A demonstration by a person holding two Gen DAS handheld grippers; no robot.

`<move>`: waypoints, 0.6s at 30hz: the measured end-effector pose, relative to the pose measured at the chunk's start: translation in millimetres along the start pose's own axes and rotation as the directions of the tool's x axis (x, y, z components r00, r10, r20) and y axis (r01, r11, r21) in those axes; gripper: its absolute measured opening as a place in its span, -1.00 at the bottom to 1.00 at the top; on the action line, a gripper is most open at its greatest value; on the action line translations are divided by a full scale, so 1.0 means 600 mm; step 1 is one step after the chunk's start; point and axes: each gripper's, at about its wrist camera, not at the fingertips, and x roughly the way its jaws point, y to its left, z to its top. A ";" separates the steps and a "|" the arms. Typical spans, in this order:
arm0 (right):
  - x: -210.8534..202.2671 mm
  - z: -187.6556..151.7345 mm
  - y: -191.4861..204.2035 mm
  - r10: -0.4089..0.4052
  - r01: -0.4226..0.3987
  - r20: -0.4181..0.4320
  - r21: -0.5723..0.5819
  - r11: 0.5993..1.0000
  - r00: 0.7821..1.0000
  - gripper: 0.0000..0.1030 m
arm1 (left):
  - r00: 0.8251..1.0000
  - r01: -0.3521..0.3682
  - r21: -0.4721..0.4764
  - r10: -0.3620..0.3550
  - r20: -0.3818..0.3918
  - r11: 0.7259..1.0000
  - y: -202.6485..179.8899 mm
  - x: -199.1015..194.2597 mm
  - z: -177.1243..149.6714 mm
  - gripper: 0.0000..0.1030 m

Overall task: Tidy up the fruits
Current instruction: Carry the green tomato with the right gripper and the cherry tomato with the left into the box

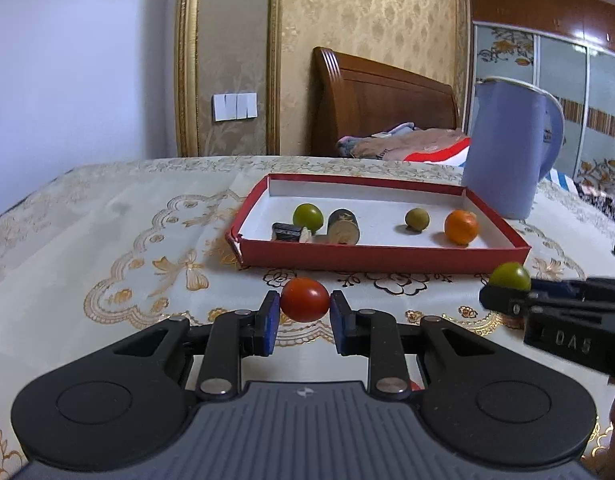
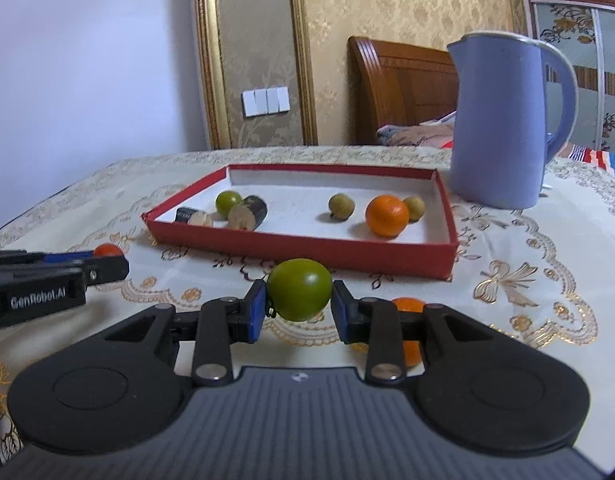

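- Small round red tomato (image 1: 305, 300) clamped in left gripper (image 1: 304, 307) jaws, short of shallow red cardboard tray (image 1: 383, 258).
- Round green fruit (image 2: 299, 290) clamped in right gripper (image 2: 299, 307) jaws, likewise.
- Several fruits already trayed; orange citrus (image 2: 408, 305) left on surface.

walls: gold damask wallpaper (image 1: 367, 40) — furniture: wooden headboard (image 1: 379, 96) | wardrobe (image 1: 563, 92)

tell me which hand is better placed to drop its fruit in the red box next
Marginal, but left: the red tomato in the left gripper sits squarely before the red box's near wall; the right gripper's green fruit faces its corner.
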 end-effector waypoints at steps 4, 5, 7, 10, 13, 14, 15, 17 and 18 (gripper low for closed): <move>0.005 0.019 -0.009 -0.014 0.014 0.009 0.000 1.000 1.000 -0.38 | 1.000 0.016 0.009 -0.015 -0.022 1.000 -0.009 0.016 0.028 -0.50; 0.007 0.026 -0.011 -0.020 0.021 0.012 -0.007 1.000 1.000 -0.38 | 0.999 0.025 0.001 -0.025 -0.025 1.000 -0.009 0.021 0.036 -0.50; 0.012 0.041 -0.013 -0.039 0.039 0.028 -0.020 0.999 0.999 -0.38 | 1.000 0.023 0.002 -0.023 -0.016 1.000 -0.015 0.031 0.055 -0.50; 0.029 0.070 -0.019 -0.056 0.058 0.042 -0.029 0.998 0.998 -0.38 | 1.000 0.004 0.040 -0.004 0.004 0.999 -0.032 0.049 0.077 -0.50; 0.057 0.095 -0.030 -0.072 0.072 0.034 -0.007 0.997 0.997 -0.38 | 1.000 -0.002 0.054 0.002 0.006 0.999 -0.047 0.069 0.090 -0.50; 0.068 0.101 -0.035 -0.077 0.077 0.027 0.003 0.997 0.997 -0.38 | 1.000 -0.006 0.058 0.006 0.005 0.998 -0.051 0.077 0.095 -0.50; 0.077 0.106 -0.039 -0.084 0.084 0.021 0.009 0.996 0.996 -0.38 | 1.000 -0.007 0.059 0.007 0.002 0.998 -0.052 0.083 0.099 -0.50; 0.099 0.114 -0.049 -0.101 0.101 0.003 0.014 0.995 0.995 -0.38 | 1.000 -0.011 0.041 0.012 -0.014 0.999 -0.051 0.096 0.109 -0.50; 0.107 0.117 -0.053 -0.108 0.108 -0.004 0.018 0.994 0.994 -0.38 | 0.999 -0.014 0.021 0.015 -0.029 1.000 -0.048 0.101 0.113 -0.50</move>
